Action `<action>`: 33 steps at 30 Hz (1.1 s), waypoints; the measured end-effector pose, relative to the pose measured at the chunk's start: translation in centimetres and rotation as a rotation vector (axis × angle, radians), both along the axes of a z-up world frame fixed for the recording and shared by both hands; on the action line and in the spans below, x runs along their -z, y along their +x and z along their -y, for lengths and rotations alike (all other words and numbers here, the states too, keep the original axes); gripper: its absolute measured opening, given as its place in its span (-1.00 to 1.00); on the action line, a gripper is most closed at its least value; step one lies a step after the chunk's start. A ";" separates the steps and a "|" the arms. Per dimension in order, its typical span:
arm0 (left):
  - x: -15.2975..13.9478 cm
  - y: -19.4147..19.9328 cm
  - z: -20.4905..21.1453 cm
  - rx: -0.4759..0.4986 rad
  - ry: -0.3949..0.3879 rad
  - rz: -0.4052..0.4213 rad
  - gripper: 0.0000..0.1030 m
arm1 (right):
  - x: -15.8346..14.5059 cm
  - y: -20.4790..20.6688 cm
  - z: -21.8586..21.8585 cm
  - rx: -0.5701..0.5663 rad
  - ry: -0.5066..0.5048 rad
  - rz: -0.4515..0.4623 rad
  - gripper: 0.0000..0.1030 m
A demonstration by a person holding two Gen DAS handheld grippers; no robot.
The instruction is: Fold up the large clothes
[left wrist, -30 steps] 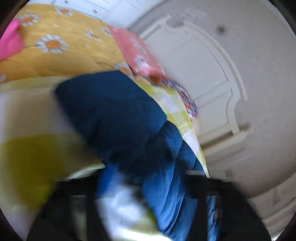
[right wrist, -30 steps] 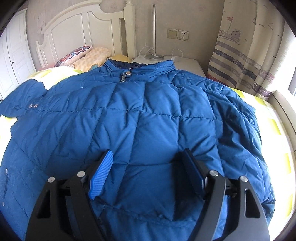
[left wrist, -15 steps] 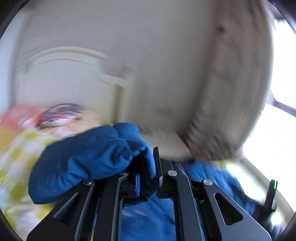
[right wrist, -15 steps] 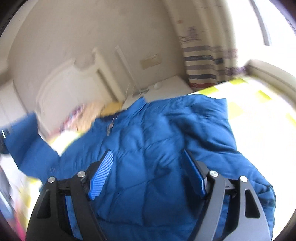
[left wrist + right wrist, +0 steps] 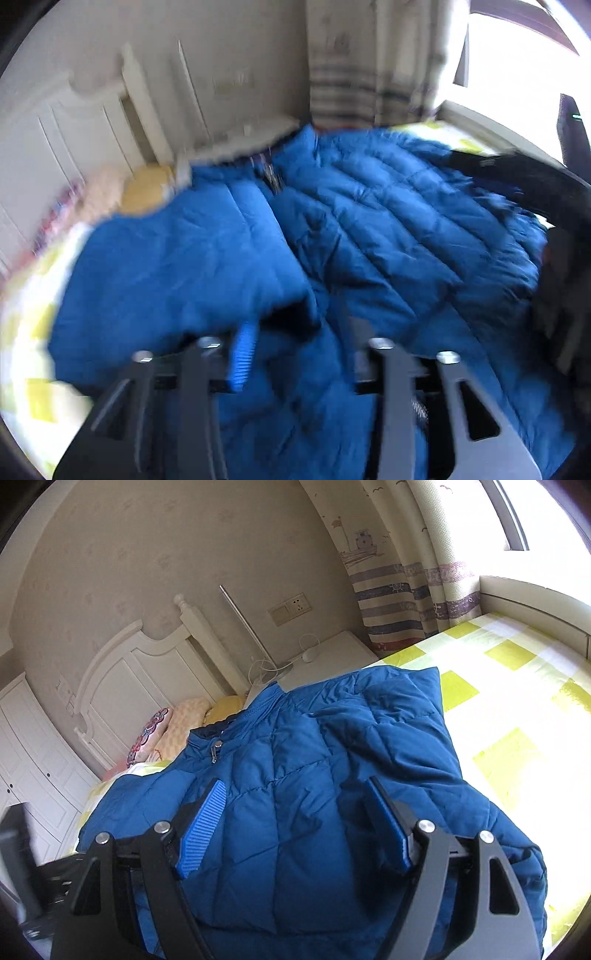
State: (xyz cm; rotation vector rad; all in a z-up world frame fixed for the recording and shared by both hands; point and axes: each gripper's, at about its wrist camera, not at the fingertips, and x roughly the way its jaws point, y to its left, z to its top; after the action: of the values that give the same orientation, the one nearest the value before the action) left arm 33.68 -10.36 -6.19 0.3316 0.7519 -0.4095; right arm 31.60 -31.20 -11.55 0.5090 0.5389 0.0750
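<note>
Blue quilted down fills both views: the jacket [image 5: 332, 794] lies front-up on the bed, collar toward the headboard, with one sleeve [image 5: 177, 266] folded across its chest in the left wrist view. The left gripper [image 5: 299, 354] hangs just above that sleeve's cuff with its jaws spread wide and nothing between them, though motion blur makes the contact hard to judge. The right gripper [image 5: 295, 827] is also wide apart and holds nothing, poised over the jacket's lower front.

At 9 o'clock from the collar sit a patterned pillow [image 5: 147, 734] and a peach pillow [image 5: 181, 723], against the white headboard [image 5: 136, 679]. At 12 o'clock a white nightstand [image 5: 332, 653] carries a thin lamp pole [image 5: 247, 627] and a looped cable. A striped curtain [image 5: 399, 602] hangs at 1 o'clock, beside the bright window.

The yellow-and-white checked sheet [image 5: 517, 701] lies bare at 3 o'clock of the jacket.

Only the right wrist view shows the wall socket [image 5: 291, 607] and the zipper pull [image 5: 214, 751] sharply; only the left shows the folded sleeve, and the other gripper as a dark shape at its 3 o'clock edge.
</note>
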 end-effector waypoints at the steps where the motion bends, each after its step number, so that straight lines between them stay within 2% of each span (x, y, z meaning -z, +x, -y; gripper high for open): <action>1: -0.7 -1.5 -0.7 0.011 -0.026 0.046 0.42 | 0.0 0.0 0.0 -0.001 0.003 0.000 0.48; 2: -1.6 -3.0 -2.2 -0.005 -0.070 0.108 0.91 | 0.0 0.1 0.0 -0.001 0.002 -0.002 0.48; 4: -2.3 -4.5 -5.6 -0.086 -0.154 0.186 0.91 | 0.0 0.1 0.0 -0.001 -0.006 -0.005 0.48; 6: -2.1 -4.7 -10.4 -0.241 -0.269 0.188 0.91 | 0.1 0.2 -0.3 -0.005 -0.018 -0.009 0.48; 8: -1.1 -4.3 -15.1 -0.415 -0.364 0.150 0.91 | 0.1 0.3 -0.6 -0.009 -0.035 -0.015 0.48; 10: 0.3 -3.1 -18.7 -0.579 -0.391 0.076 0.91 | 0.0 0.4 -1.0 -0.011 -0.054 -0.020 0.48; 12: 1.0 -2.5 -20.2 -0.629 -0.406 0.050 0.91 | -0.1 0.4 -1.7 -0.022 -0.094 -0.024 0.48; 15: 2.2 -2.0 -20.5 -0.642 -0.382 0.025 0.91 | -0.4 0.5 -3.5 -0.058 -0.177 -0.025 0.48; 17: 3.3 -1.5 -20.0 -0.633 -0.333 -0.006 0.91 | -0.6 0.5 -5.0 -0.098 -0.234 -0.031 0.48; 18: 3.8 -1.0 -19.5 -0.633 -0.316 -0.031 0.91 | -0.7 0.5 -5.9 -0.131 -0.266 -0.037 0.48; 20: 4.3 -1.2 -20.3 -0.634 -0.332 -0.059 0.91 | -1.0 0.5 -9.1 -0.239 -0.357 -0.050 0.48; 22: 4.5 -1.2 -20.8 -0.636 -0.351 -0.075 0.91 | -0.9 0.2 -13.7 -0.347 -0.536 -0.063 0.48; 24: 5.1 -1.1 -21.0 -0.637 -0.373 -0.094 0.91 | -0.8 -0.2 -18.1 -0.433 -0.697 -0.036 0.47; 25: 5.3 -1.0 -21.1 -0.637 -0.381 -0.096 0.91 | -0.9 -0.3 -19.4 -0.457 -0.734 -0.022 0.47; 29: 5.3 -1.6 -21.2 -0.635 -0.378 -0.086 0.91 | -0.8 0.5 -25.3 -0.484 -0.911 0.009 0.47; 33: 5.4 -1.3 -21.2 -0.634 -0.384 -0.089 0.91 | 0.4 2.9 -30.2 -0.482 -1.111 -0.013 0.47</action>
State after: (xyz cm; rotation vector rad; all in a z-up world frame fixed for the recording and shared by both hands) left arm 32.39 10.82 -11.56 -0.2891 0.8030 0.0381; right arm 34.53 -0.98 -11.92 -0.7098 0.6189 0.2119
